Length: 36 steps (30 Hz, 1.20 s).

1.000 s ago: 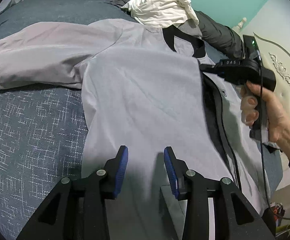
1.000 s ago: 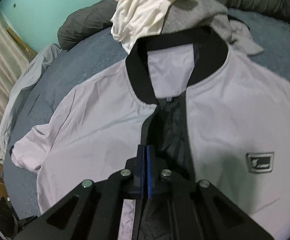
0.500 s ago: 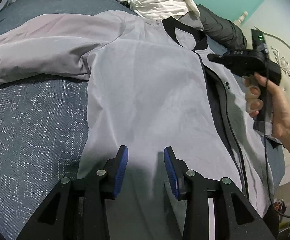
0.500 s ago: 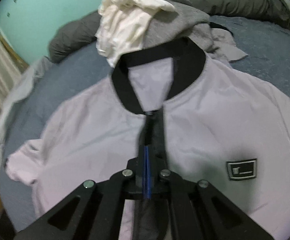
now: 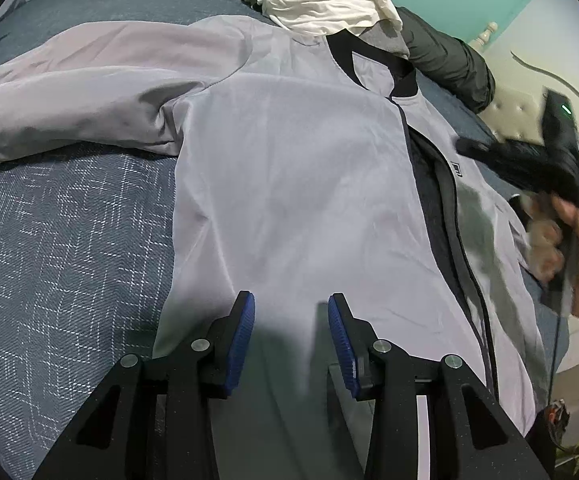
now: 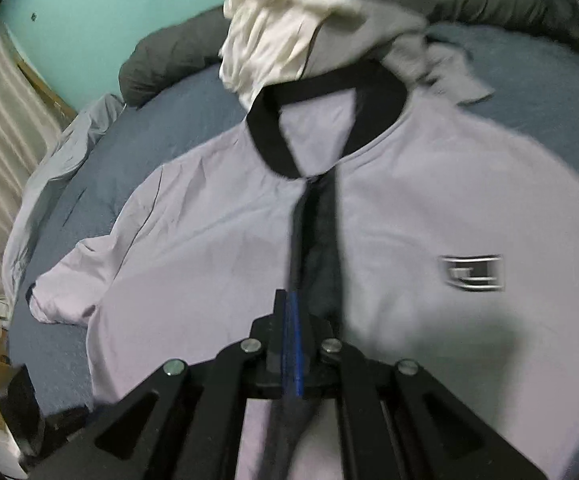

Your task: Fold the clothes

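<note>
We see a pale grey jacket (image 5: 297, 184) with black collar and dark zipper strip spread flat across the blue bedspread (image 5: 61, 248), filling mid-frame. Our left gripper (image 5: 291, 320) hovers apart, empty; our right gripper (image 6: 291, 312) is pressed together, gripping nothing.

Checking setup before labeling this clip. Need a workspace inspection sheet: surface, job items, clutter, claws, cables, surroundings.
Surface: bed with blue-grey cover.
Job's things: light grey jacket spread flat, front facing up, zip partly open, black collar; logo patch on the chest.
Clutter: crumpled white garment and dark bedding beyond the collar.
Claws: left claw open, nothing between its pads; right claw shut, over the zip; grip on fabric unclear.
Cables: thin black cable hanging below the right claw's handle.
Surroundings: turquoise wall.
</note>
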{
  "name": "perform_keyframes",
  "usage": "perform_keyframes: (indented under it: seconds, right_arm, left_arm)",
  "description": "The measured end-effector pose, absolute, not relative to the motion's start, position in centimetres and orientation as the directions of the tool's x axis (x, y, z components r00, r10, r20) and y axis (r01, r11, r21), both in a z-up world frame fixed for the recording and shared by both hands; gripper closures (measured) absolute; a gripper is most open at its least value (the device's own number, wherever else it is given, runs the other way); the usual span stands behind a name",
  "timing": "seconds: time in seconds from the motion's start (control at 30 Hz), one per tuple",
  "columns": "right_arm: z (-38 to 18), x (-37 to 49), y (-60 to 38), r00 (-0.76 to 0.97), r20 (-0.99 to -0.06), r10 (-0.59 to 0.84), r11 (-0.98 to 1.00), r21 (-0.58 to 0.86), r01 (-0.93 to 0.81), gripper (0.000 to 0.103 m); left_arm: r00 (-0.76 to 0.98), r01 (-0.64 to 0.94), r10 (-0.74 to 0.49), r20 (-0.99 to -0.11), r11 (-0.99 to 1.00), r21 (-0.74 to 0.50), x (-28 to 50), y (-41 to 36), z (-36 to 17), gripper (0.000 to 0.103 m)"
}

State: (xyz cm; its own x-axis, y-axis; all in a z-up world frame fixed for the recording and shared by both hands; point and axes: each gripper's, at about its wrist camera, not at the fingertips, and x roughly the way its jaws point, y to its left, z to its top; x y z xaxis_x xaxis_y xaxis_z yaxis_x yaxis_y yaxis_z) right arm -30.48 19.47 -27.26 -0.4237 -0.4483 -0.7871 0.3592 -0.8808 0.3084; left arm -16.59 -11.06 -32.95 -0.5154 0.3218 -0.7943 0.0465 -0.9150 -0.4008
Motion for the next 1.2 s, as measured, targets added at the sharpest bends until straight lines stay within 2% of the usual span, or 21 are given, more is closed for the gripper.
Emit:
perform_keyframes:
  seconds: [0.3, 0.47, 0.57, 0.73, 0.9, 1.07, 1.2]
  right_arm:
    - [-30.7, -26.7, 21.7, -0.344, -0.871, -0.350, -0.919, 0.248, 0.305, 0.101]
    - [-30.8, -28.3, 20.4, -0.424, -0.843, -0.330, -0.935, 0.229, 0.271, 0.100]
    - [-31.6, -30.0, 19.4, -0.401, -0.848, -0.347, -0.932, 0.266, 0.245, 0.100]
    - [-32.5, -29.7, 16.5, -0.334, -0.869, -0.366, -0.902, 0.243, 0.356, 0.097]
    - [-30.9, -29.4, 18.0, -0.400, -0.836, -0.375, -0.917, 0.270, 0.295, 0.097]
    - [-32.1, -28.3, 18.6, -0.313, -0.876, -0.366, -0.913, 0.274, 0.302, 0.097]
    - [-29.7, -24.8, 21.5, -0.360, -0.835, -0.417, -0.900, 0.323, 0.295, 0.097]
  left_arm:
    - [-0.519, 0.042, 0.316, -0.794, -0.918, -0.394, -16.4, -10.9, -32.6, 0.059]
    - [-0.519, 0.042, 0.322, -0.792, -0.915, -0.400, -16.5, -10.9, -32.6, 0.059]
    - [-0.518, 0.046, 0.328, -0.790, -0.912, -0.408, -16.6, -11.2, -32.6, 0.059]
    - [-0.514, 0.042, 0.336, -0.789, -0.909, -0.415, -16.5, -11.4, -32.5, 0.059]
    - [-0.516, 0.042, 0.339, -0.787, -0.907, -0.419, -16.4, -11.4, -32.5, 0.059]
    - [-0.516, 0.043, 0.340, -0.786, -0.906, -0.420, -16.2, -11.5, -32.5, 0.059]
    - [-0.519, 0.038, 0.340, -0.784, -0.907, -0.419, -15.9, -11.6, -32.3, 0.059]
